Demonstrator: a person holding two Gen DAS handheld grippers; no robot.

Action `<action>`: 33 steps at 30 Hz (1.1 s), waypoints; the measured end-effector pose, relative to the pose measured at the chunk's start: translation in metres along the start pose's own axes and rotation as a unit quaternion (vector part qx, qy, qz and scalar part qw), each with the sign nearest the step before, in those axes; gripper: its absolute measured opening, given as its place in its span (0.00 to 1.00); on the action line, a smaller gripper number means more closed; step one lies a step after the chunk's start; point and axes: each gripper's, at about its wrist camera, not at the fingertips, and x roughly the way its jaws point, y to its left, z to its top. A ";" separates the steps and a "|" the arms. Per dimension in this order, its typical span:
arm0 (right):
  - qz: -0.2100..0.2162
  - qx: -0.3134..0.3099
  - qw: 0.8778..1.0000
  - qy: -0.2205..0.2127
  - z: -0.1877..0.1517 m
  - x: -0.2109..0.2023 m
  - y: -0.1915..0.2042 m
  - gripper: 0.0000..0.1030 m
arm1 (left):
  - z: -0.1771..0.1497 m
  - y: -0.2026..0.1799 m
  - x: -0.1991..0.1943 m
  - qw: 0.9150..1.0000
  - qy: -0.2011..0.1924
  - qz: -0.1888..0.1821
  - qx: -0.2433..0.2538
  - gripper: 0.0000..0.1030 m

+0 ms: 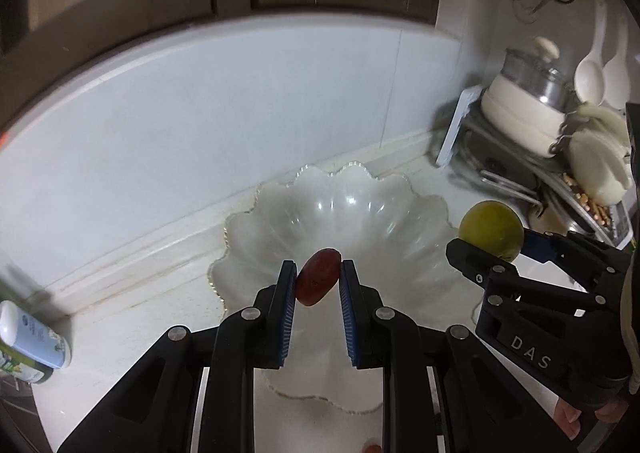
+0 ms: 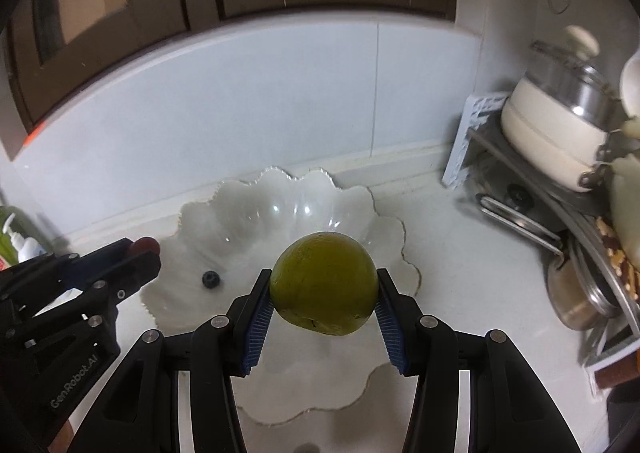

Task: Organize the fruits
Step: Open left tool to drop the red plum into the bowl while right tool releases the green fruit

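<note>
**Two fruits carried over the bowl**

Left wrist view: left gripper (image 1: 318, 279) with jaws narrow, clamped on a small red fruit (image 1: 318, 281). Long axis of it tilted, upper end leaning right. Directly below and ahead, the glass bowl (image 1: 248, 225) on the worktop (image 1: 132, 293). At the right, the right gripper (image 1: 494, 243) holding a green fruit (image 1: 491, 231), near the right rim of the bowl, not clearly over the middle.

Right wrist view: right gripper (image 2: 324, 293) with jaws half wide, gripping the round green fruit (image 2: 324, 283) by its sides. Bowl (image 2: 192, 221) ahead and slightly left; one small dark berry (image 2: 211, 278) already inside. Left gripper (image 2: 144, 249) above the left rim.

Judgement: both close enough for release; left seems more centred.
</note>
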 end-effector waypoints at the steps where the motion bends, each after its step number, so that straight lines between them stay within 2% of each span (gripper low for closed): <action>1: 0.001 0.000 1.000 0.007 0.002 0.006 -0.001 0.49 | 0.001 0.000 0.006 1.000 0.004 0.005 0.000 0.22; 18: -0.020 -0.020 0.994 0.108 0.018 0.092 -0.003 0.49 | 0.016 0.003 0.096 0.994 0.107 0.012 0.009 0.22; 24: -0.011 -0.007 0.989 0.148 0.013 0.113 -0.008 0.49 | 0.012 0.005 0.110 0.991 0.130 0.012 0.010 0.22; 29: -0.010 0.001 0.986 0.164 0.008 0.122 -0.012 0.49 | 0.009 0.004 0.116 0.990 0.140 0.015 0.014 0.23; 30: -0.007 0.003 0.986 0.168 0.007 0.124 -0.012 0.49 | 0.009 0.004 0.116 0.990 0.141 0.015 0.015 0.25; 33: -0.014 -0.001 0.985 0.171 0.006 0.124 -0.011 0.49 | 0.009 0.004 0.114 0.990 0.141 0.022 0.015 0.50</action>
